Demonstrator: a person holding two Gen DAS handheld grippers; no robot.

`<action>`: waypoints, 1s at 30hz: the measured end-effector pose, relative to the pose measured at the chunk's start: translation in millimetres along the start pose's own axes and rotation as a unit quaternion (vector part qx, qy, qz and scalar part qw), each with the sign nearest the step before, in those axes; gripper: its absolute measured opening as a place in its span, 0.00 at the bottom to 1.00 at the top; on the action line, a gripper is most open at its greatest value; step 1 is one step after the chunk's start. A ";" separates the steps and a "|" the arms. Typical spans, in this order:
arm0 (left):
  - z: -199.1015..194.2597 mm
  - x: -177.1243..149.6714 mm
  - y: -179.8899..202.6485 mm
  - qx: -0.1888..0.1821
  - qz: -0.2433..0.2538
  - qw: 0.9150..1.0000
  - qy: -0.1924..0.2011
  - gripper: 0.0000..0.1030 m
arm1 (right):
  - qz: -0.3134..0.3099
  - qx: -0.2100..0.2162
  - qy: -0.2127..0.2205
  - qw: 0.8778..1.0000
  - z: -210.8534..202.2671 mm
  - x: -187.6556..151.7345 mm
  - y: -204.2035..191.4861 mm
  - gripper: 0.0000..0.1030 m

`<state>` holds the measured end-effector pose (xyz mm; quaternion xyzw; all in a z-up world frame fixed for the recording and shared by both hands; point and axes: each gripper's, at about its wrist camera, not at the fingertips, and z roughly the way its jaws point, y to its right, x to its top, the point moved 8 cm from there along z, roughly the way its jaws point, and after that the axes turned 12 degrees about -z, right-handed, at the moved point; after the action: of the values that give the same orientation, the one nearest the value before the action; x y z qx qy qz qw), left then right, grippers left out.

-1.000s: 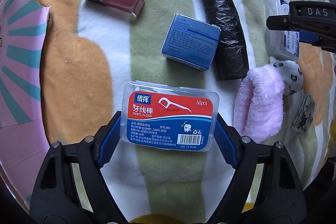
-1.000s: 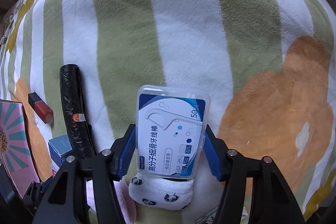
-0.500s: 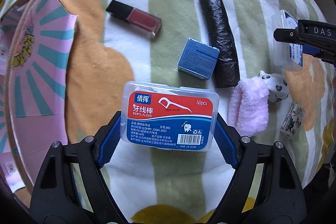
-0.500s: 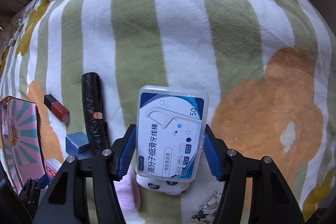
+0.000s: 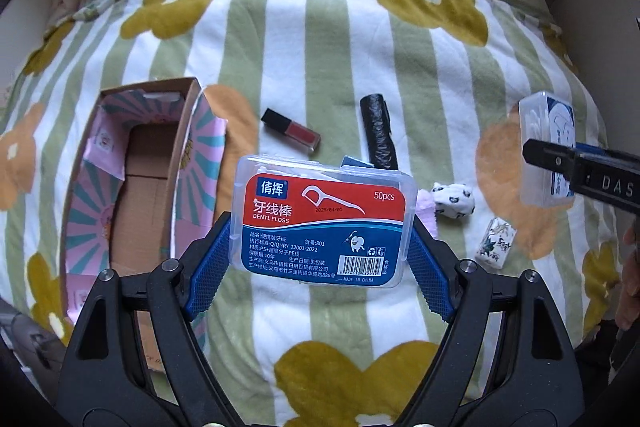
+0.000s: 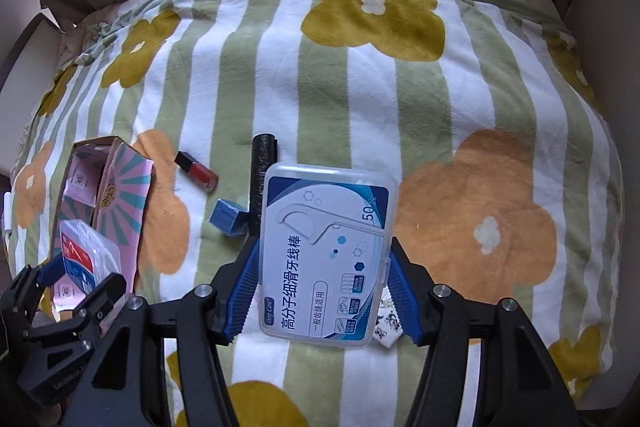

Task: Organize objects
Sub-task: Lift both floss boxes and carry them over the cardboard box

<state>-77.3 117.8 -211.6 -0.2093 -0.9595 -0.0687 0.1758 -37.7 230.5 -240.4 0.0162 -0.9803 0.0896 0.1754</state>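
My left gripper [image 5: 320, 247] is shut on a clear dental floss box with a red and blue label [image 5: 324, 211], held above the blanket. My right gripper [image 6: 324, 267] is shut on a second floss box with a white and blue label [image 6: 326, 259]. It also shows at the right edge of the left wrist view, where the right gripper [image 5: 560, 163] holds its floss box [image 5: 538, 143]. An open cardboard box with a pink sunburst print [image 5: 140, 195] lies to the left. In the right wrist view, the left gripper [image 6: 80, 267] hangs over that cardboard box [image 6: 120, 195].
On the striped flower blanket [image 5: 320, 47] lie a red lip gloss [image 5: 292, 135], a black bag roll [image 5: 378, 139], a small blue box [image 6: 230, 217], a spotted white sock [image 5: 454, 201] and a small printed packet [image 5: 496, 243]. Curtains and furniture ring the bed.
Both grippers have lifted up and back from the blanket with their floss boxes. The view has widened, and the open cardboard box has come fully into sight at the left.
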 end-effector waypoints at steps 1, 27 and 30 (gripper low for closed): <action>-10.2 -0.6 1.8 -0.002 0.001 1.000 0.007 0.77 | -0.003 0.000 0.004 1.000 -8.6 -5.4 -2.4 0.54; -129.7 -15.5 -49.1 -0.046 0.071 0.994 0.075 0.77 | 0.033 -0.045 0.052 0.997 -112.8 -69.4 -75.8 0.54; -133.2 -7.9 -67.7 -0.047 0.073 0.993 0.078 0.77 | 0.024 -0.042 0.056 0.997 -112.8 -56.6 -95.9 0.54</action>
<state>-58.3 26.3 -94.8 -0.2806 -0.9208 -0.1168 0.2444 59.9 156.6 -139.7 -0.0196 -0.9719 0.0529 0.2285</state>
